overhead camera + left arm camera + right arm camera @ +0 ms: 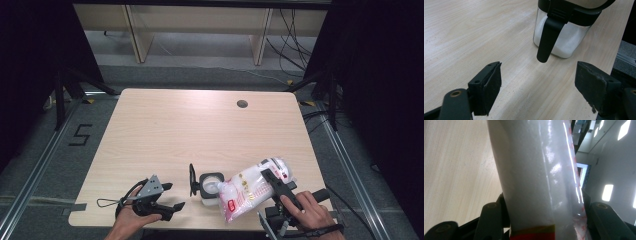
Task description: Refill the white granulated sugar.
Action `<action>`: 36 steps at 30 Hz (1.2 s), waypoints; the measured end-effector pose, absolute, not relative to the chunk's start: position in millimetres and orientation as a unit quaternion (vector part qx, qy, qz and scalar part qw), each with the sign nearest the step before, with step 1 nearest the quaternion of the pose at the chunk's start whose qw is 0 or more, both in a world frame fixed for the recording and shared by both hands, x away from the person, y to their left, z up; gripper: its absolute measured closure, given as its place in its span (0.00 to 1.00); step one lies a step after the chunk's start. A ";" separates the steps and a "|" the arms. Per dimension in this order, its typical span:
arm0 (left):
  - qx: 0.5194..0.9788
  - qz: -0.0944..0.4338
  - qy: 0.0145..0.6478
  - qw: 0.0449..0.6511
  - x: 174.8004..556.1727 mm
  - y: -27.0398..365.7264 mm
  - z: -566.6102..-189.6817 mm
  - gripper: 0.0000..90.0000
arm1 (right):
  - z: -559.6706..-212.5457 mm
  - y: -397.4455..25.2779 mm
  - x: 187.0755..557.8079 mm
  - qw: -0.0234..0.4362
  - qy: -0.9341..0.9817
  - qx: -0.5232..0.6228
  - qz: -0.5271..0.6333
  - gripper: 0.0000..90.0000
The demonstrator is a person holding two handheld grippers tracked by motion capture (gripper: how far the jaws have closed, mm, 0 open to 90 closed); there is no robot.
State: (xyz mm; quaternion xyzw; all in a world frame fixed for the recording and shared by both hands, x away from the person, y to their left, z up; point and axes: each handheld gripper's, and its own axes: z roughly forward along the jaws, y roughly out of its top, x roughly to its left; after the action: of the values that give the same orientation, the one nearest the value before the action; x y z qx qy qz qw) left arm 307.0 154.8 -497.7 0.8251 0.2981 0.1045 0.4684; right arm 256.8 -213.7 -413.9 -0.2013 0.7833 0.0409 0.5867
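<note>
While the right gripper [274, 184] is clamped around a soft, clear plastic bag of white granules with red print [250, 186], the bag lies tilted with its lower end over the open mouth of a square, clear, black-rimmed container [211, 186] just to that gripper's left. Its black lid [192, 179] stands flipped up. Farther left, the left gripper [172, 196] rests on the pale wooden table [200, 125], jaws spread wide and empty, pointing at the container.

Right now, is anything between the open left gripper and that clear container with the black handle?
Nothing visible. Bare table lies between the left gripper and the container; its handle hangs facing the open jaws.
</note>
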 end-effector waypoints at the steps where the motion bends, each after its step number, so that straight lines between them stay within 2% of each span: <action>1: 0.825 0.104 0.299 0.468 307.0 154.8 -497.8 0.23 | -415.3 -214.8 255.2 0.584 0.790 -0.184 0.039 0.57; 6: 0.824 0.102 0.298 0.470 307.2 154.9 -498.0 0.23 | -414.4 -215.7 257.5 0.586 0.784 -0.197 0.048 0.57; 17: 0.821 0.103 0.305 0.471 306.1 154.9 -498.0 0.23 | -418.9 -228.1 260.1 0.566 0.805 -0.153 0.088 0.57; 20: 0.822 0.102 0.305 0.471 306.3 155.0 -497.8 0.23 | -413.1 -227.6 266.6 0.565 0.795 -0.207 0.082 0.57; 22: 0.822 0.102 0.305 0.471 306.3 155.0 -497.8 0.23 | -421.0 -232.7 263.3 0.553 0.814 -0.143 0.104 0.57; 36: 0.823 0.101 0.304 0.470 306.4 154.9 -497.8 0.23 | -421.1 -232.1 263.1 0.553 0.815 -0.142 0.099 0.57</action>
State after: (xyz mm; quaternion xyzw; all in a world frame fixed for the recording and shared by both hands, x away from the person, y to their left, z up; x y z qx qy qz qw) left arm 306.4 154.9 -497.8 0.8227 0.3038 0.1012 0.4698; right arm 263.1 -232.1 -421.1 -0.1420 0.8153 0.0988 0.5525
